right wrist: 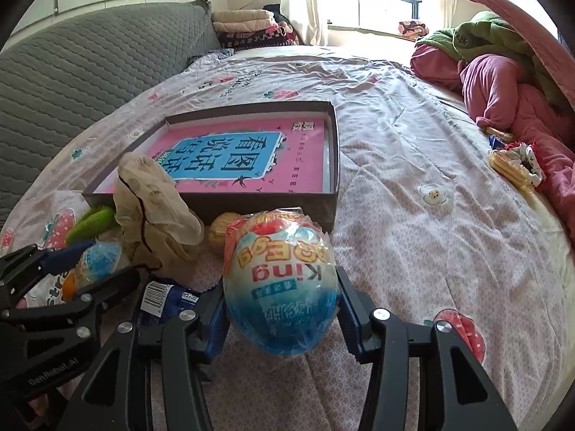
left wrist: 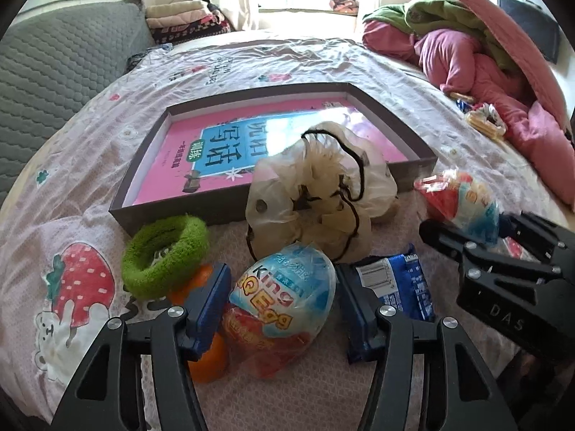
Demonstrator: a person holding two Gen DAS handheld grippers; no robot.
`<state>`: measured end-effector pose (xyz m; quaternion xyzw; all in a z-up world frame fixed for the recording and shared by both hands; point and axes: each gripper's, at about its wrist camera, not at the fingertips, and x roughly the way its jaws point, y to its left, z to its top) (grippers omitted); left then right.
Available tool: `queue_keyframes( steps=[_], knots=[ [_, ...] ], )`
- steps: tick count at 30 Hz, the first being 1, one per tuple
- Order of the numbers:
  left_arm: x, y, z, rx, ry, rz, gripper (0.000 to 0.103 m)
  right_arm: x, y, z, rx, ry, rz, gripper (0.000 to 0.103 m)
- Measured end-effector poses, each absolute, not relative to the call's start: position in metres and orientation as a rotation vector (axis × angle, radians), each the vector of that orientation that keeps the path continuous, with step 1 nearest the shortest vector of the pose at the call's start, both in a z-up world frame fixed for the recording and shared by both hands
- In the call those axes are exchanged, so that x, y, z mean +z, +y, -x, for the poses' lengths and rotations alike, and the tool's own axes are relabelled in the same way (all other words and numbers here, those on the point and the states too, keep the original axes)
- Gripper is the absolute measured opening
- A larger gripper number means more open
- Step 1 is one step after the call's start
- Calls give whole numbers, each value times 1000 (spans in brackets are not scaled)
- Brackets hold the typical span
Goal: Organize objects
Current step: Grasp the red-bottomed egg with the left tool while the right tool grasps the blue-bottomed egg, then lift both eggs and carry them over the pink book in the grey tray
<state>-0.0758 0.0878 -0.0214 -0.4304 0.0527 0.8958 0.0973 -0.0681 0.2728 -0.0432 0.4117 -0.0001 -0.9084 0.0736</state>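
Observation:
A shallow grey box [left wrist: 187,205] holding a pink book [left wrist: 230,143] lies on the bed; it also shows in the right wrist view [right wrist: 251,199]. My left gripper [left wrist: 282,305] closes around a King Egg packet [left wrist: 284,301] resting on the sheet. My right gripper [right wrist: 280,309] is shut on a second King Egg packet [right wrist: 282,287]; the right gripper also shows in the left wrist view [left wrist: 478,230] with its egg [left wrist: 463,201]. A green scrunchie [left wrist: 163,253], a cream scrunchie with black cord [left wrist: 323,194], a blue snack packet [left wrist: 399,287] and an orange object [left wrist: 208,359] lie around.
Pink and green bedding [left wrist: 467,57] is piled at the right. A yellow wrapped snack [right wrist: 514,167] lies near it. A grey quilted headboard [right wrist: 90,57] is on the left. Folded clothes [right wrist: 248,25] sit by the window. A yellow round thing [right wrist: 219,233] rests against the box.

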Motion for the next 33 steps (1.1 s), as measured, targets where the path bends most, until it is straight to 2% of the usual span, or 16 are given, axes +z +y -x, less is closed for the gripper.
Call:
queue_keyframes(
  steps=[9, 33],
  knots=[
    [1, 74, 64, 2655, 53, 1196, 60, -34, 272, 61, -2753, 6, -1195, 52],
    [41, 51, 28, 2723, 14, 1097, 60, 22, 256, 27, -2801, 102, -1040, 52]
  ],
)
